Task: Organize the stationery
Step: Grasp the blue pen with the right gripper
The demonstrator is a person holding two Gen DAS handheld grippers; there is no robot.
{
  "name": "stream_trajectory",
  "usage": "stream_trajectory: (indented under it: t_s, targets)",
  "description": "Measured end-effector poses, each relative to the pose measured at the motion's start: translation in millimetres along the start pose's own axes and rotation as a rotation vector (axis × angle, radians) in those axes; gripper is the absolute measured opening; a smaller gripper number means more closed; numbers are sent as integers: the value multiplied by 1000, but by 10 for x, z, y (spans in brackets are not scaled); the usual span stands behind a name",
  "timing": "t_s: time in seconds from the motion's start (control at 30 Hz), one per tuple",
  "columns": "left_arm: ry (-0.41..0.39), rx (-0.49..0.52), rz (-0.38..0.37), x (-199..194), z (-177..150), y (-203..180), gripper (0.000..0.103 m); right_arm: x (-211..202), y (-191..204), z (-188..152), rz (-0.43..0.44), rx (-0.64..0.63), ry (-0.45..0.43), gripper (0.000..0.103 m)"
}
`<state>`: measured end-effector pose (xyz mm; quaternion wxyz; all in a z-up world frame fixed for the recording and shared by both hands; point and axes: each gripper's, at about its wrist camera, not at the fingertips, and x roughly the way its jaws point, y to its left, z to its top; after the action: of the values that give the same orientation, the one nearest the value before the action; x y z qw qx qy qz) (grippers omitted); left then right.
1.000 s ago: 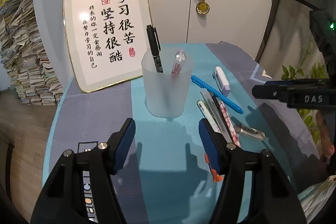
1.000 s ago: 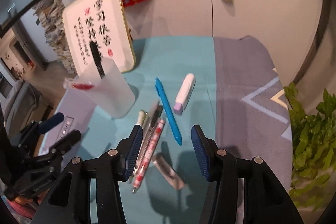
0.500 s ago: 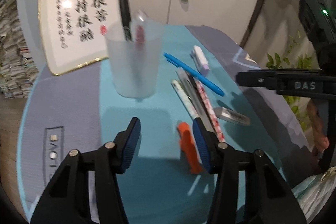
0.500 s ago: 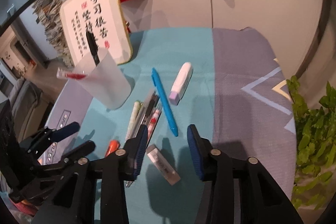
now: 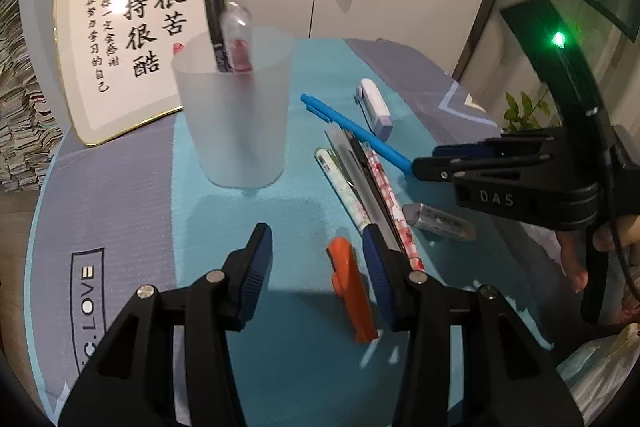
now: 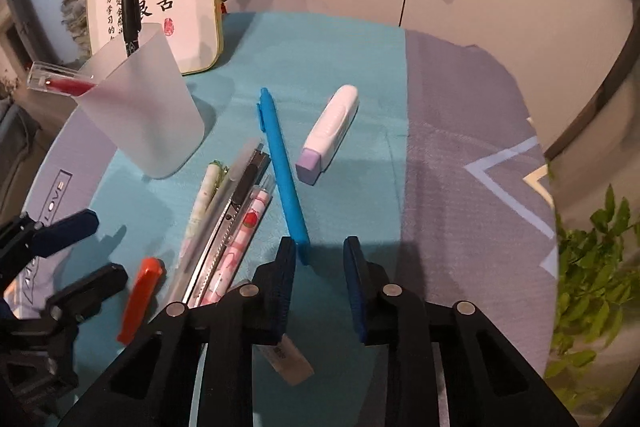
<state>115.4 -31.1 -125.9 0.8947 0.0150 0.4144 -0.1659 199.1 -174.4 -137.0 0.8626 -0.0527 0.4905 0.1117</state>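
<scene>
Behind right gripper (image 6: 319, 259), half-hidden, perhaps an eraser (image 5: 438, 221).

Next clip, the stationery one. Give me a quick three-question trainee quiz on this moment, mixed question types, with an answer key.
1. True or false: the frosted cup already holds a black pen and a red pen.
2. Multiple choice: which item lies between the left gripper's fingers? A. blue pen B. orange marker C. eraser
3. Fill in: the right gripper is open, with the near end of the ____ pen at its left finger.

Key: 1 true; 2 B; 3 blue.
</scene>
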Motion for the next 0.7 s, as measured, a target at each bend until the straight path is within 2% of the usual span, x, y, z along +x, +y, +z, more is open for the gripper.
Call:
stream_trajectory:
  t_s: [0.2, 0.3, 0.4, 0.53, 0.7]
  targets:
    - [33, 32, 5, 164, -7, -79, 45, 70, 61, 71, 4, -47, -10, 26]
    - [48, 48, 13, 230, -11, -120, 45, 152, 102, 89, 2, -62, 7, 13]
    - [53, 58, 12, 273, 0, -144, 45, 122, 130, 58, -13, -74, 11, 11]
    - [53, 71, 12, 320, 51, -196, 45, -19, 61, -100, -3, -61, 30, 11]
    - [66, 71, -17, 414, 128, -288, 45, -260, -72, -500, 34, -51, 62, 11]
